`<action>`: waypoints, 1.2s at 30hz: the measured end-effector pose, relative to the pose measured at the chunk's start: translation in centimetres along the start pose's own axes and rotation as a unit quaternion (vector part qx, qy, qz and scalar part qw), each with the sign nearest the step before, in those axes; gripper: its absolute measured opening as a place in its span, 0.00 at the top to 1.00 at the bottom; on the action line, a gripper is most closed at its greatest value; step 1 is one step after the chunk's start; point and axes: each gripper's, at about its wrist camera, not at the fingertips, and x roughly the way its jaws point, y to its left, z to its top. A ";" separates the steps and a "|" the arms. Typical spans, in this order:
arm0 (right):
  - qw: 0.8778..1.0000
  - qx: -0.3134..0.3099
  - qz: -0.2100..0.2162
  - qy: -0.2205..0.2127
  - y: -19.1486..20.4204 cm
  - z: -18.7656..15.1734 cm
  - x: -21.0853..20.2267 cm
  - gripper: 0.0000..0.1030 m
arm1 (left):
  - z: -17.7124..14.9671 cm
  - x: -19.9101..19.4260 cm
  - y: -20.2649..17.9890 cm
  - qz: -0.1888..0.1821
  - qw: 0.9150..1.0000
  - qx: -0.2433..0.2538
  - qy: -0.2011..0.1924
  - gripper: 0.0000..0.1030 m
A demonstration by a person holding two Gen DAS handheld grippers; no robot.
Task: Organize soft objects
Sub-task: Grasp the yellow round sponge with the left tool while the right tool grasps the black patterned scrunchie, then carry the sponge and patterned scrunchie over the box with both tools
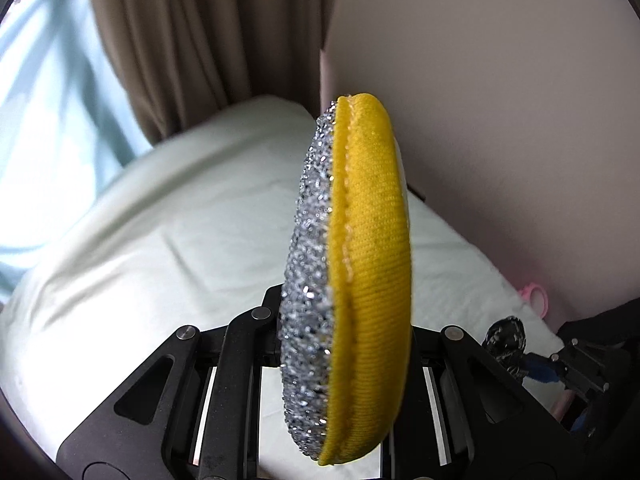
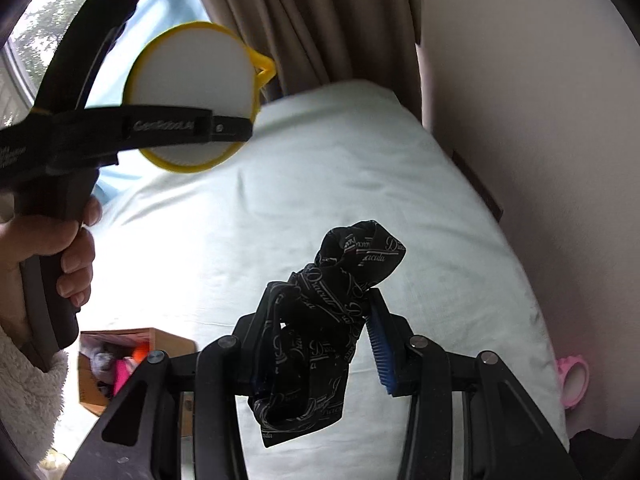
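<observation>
My left gripper (image 1: 344, 300) is shut on a round yellow scrub pad (image 1: 360, 240) with a silver glitter face, held edge-on in the air above the bed. In the right wrist view the same pad (image 2: 192, 80) shows its white face and yellow loop, clamped in the left gripper (image 2: 236, 130) at upper left. My right gripper (image 2: 324, 316) is shut on a black cloth with white script lettering (image 2: 340, 300), which hangs bunched between the blue-padded fingers (image 2: 380, 352). The cloth (image 1: 506, 338) also shows at lower right in the left wrist view.
A pale green bedsheet (image 2: 320, 184) covers the bed below. A wooden box (image 2: 120, 364) with several soft items sits at lower left. A pink ring-shaped toy (image 2: 574, 380) lies by the wall at the right. Brown curtains (image 2: 312, 12) and a window stand behind.
</observation>
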 end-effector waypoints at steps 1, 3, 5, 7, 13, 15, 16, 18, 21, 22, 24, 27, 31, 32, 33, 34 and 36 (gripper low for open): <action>1.000 -0.005 0.002 -0.006 0.7 0.1 -1.1 0.62 | -0.1 -1.1 0.4 0.004 1.000 -0.003 -0.006 0.87; 1.000 -0.012 0.003 -0.014 2.0 0.3 -2.5 0.62 | -0.6 -3.8 1.3 0.011 1.000 -0.012 -0.016 0.87; 1.000 -0.013 0.010 -0.024 3.3 0.5 -4.2 0.62 | -1.3 -6.7 2.6 0.018 0.999 -0.025 -0.022 0.87; 0.999 -0.016 0.015 -0.032 4.7 0.7 -5.4 0.62 | -2.4 -8.7 3.7 0.022 0.999 -0.037 -0.025 0.87; 0.997 -0.044 0.037 -0.055 10.2 0.5 -9.4 0.62 | -6.0 -16.2 7.4 0.053 0.995 -0.066 -0.045 0.87; 0.996 -0.058 0.045 -0.058 12.5 0.1 -10.3 0.62 | -7.7 -18.9 8.9 0.065 0.994 -0.077 -0.052 0.87; 0.995 -0.064 0.049 -0.059 13.4 -0.2 -10.5 0.62 | -8.5 -20.0 9.6 0.069 0.993 -0.084 -0.054 0.87; 0.993 -0.080 0.058 -0.060 15.9 -0.8 -11.1 0.62 | -10.5 -22.6 11.2 0.079 0.990 -0.101 -0.056 0.87; 0.991 -0.096 0.071 -0.057 19.0 -1.9 -11.1 0.62 | -13.9 -25.6 13.8 0.095 0.986 -0.127 -0.057 0.87; 0.990 -0.102 0.076 -0.054 20.2 -2.3 -11.1 0.62 | -15.3 -26.6 14.9 0.099 0.984 -0.139 -0.056 0.87; 0.989 -0.112 0.086 -0.045 22.5 -3.1 -10.6 0.62 | -17.6 -28.3 16.1 0.106 0.981 -0.156 -0.053 0.87; 0.988 -0.121 0.095 -0.029 25.7 -4.2 -9.4 0.62 | -21.1 -29.8 18.4 0.119 0.976 -0.177 -0.042 0.87; 0.987 -0.126 0.103 -0.003 29.4 -5.9 -7.1 0.62 | -26.0 -29.7 21.7 0.124 0.970 -0.208 -0.017 0.87; 0.987 -0.125 0.104 0.003 29.9 -6.3 -6.5 0.62 | -27.3 -29.6 22.9 0.123 0.968 -0.217 -0.010 0.87; 0.987 -0.125 0.104 0.009 30.6 -6.6 -5.7 0.62 | -28.4 -29.3 23.6 0.121 0.967 -0.223 -0.004 0.87; 0.987 -0.127 0.101 0.017 31.5 -7.2 -4.8 0.62 | -29.6 -28.5 24.0 0.119 0.966 -0.227 0.002 0.87; 0.987 -0.126 0.096 0.028 32.4 -8.0 -3.8 0.62 | -31.1 -27.5 25.7 0.114 0.965 -0.235 0.017 0.87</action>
